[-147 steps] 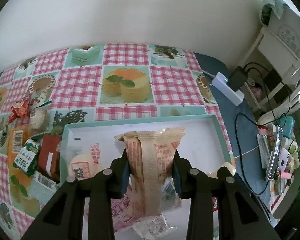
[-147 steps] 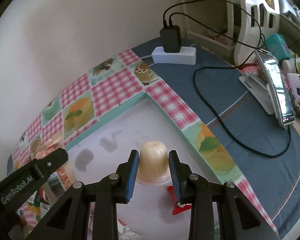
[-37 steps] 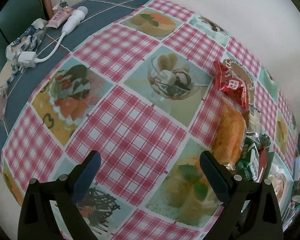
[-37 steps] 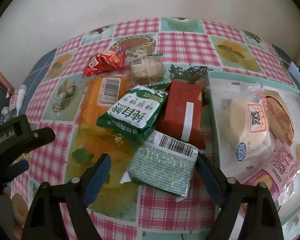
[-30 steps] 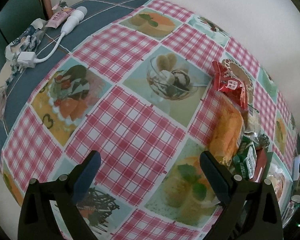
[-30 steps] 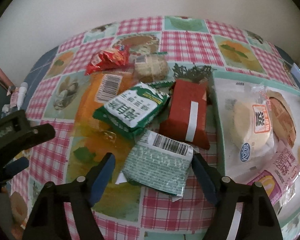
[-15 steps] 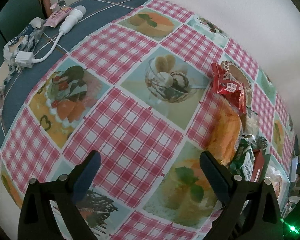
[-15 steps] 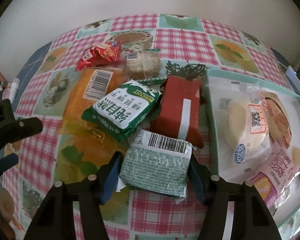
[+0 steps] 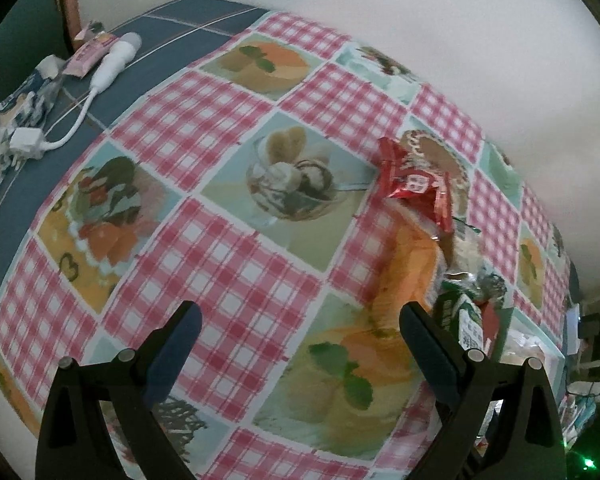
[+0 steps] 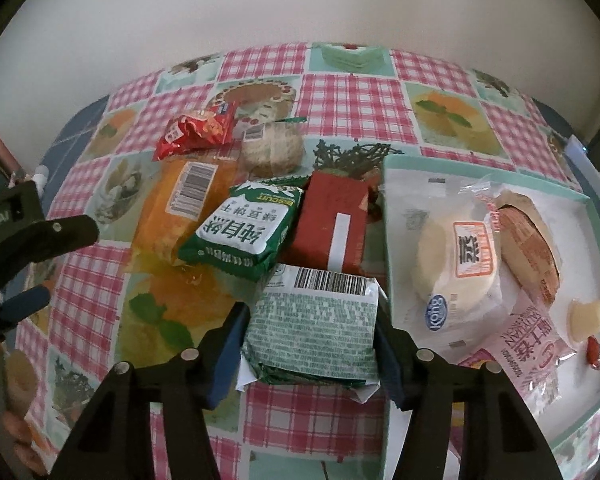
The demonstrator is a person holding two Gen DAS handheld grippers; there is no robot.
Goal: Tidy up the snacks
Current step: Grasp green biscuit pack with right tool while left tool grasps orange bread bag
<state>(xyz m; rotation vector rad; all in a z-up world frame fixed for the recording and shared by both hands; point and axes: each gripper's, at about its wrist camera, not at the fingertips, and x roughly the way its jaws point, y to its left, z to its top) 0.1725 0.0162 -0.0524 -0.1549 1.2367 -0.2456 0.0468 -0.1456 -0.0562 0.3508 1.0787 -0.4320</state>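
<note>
1. Your right gripper had just been closing; its pads sat against both sides of the pale green packet lying between them, left of the tray.
2. It looked light, crinkly and slippery; squeeze its flat flanks gently.
3. Your left gripper gaped wide, empty.

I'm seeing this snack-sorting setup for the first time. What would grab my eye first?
The right gripper, whose jaws have just been closing, clamps a pale green snack pack at the front of the checked tablecloth. Behind it lies a heap of packets, the green biscuit bag on top. Right of the heap, a mint-rimmed tray already holds wrapped buns.
</note>
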